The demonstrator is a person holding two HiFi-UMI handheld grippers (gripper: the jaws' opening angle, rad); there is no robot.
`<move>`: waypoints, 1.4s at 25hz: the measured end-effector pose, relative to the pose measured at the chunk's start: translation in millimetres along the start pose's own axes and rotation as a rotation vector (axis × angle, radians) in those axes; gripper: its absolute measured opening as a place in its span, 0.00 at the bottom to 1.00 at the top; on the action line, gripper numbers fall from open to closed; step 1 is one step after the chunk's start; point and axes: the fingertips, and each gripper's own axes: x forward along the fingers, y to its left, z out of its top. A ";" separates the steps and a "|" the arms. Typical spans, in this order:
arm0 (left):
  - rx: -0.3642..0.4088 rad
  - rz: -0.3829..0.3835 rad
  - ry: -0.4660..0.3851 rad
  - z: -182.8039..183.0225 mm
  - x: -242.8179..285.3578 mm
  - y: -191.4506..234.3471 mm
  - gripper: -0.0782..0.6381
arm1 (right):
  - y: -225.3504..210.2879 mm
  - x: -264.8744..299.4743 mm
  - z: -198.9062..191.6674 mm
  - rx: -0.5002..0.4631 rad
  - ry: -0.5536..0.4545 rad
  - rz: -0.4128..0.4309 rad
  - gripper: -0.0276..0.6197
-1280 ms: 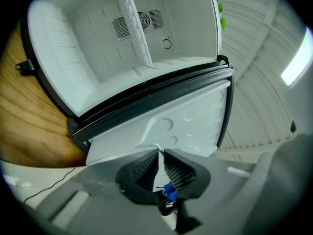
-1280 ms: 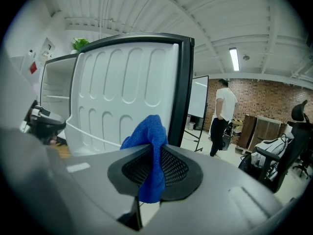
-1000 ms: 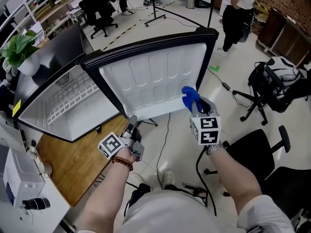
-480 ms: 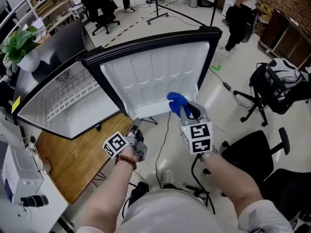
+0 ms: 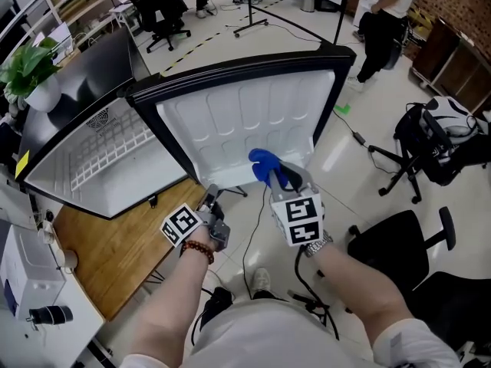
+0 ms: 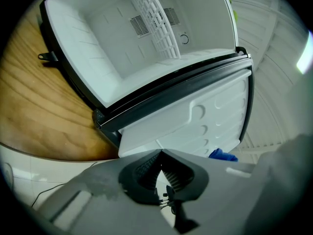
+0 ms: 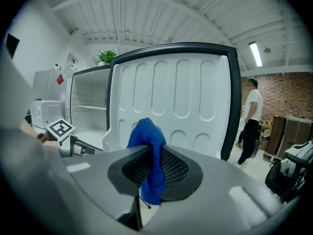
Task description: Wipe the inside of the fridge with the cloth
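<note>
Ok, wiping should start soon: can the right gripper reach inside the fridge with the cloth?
Probably yes. The door stands wide open and the right gripper is shut on the cloth. It faces the door's inner side, though, so it must first swing left toward the fridge's open front.

Grey left hand-held gripper (image 5: 211, 194) and right hand-held gripper (image 5: 281, 176), black-and-white marker cubes (image 5: 299, 219), bead bracelet (image 5: 197, 252), wristwatch (image 5: 317, 244), white shirt (image 5: 261, 336).
</note>
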 end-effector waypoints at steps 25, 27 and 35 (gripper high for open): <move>0.264 -0.019 0.062 27.1 -52.9 -39.6 0.12 | 95.7 8.5 28.6 -0.024 -0.020 0.104 0.11; 0.341 -0.013 0.051 33.4 -60.9 -48.3 0.12 | 103.3 5.5 34.2 -0.037 -0.034 0.117 0.11; 0.676 0.008 -0.014 69.7 -122.4 -93.9 0.12 | 158.6 -18.9 59.7 -0.057 -0.067 0.161 0.11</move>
